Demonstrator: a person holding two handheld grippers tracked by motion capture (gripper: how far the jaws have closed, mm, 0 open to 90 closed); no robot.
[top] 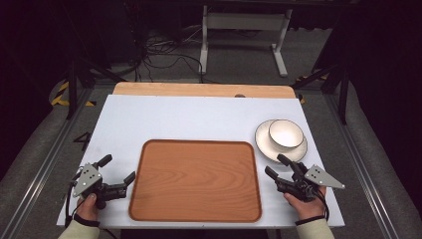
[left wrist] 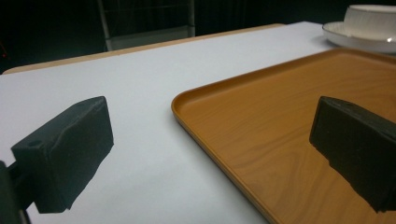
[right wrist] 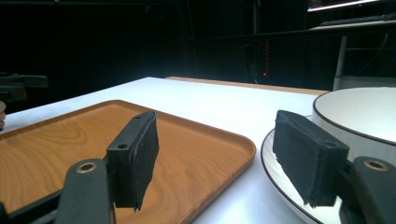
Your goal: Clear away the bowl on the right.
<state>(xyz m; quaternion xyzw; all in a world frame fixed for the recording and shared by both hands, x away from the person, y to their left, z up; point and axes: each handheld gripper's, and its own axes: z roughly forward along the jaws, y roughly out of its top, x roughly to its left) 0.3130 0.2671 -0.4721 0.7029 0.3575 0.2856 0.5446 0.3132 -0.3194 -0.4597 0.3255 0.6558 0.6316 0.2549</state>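
While nothing yet grasped: right gripper (top: 279, 167) fingers spread, just short of bowl (top: 285, 134) on saucer (top: 263, 142); left gripper (top: 118, 169) fingers spread beside wooden tray (top: 195, 213). Tray bare, all moving left undone.

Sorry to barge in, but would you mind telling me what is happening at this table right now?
A person holds a hand-held gripper in each hand, and both are open and holding nothing. The left hand-held gripper sits at the left edge of an empty wooden tray. The right hand-held gripper points toward a white bowl standing on a white plate just right of the tray, and has not touched them yet.
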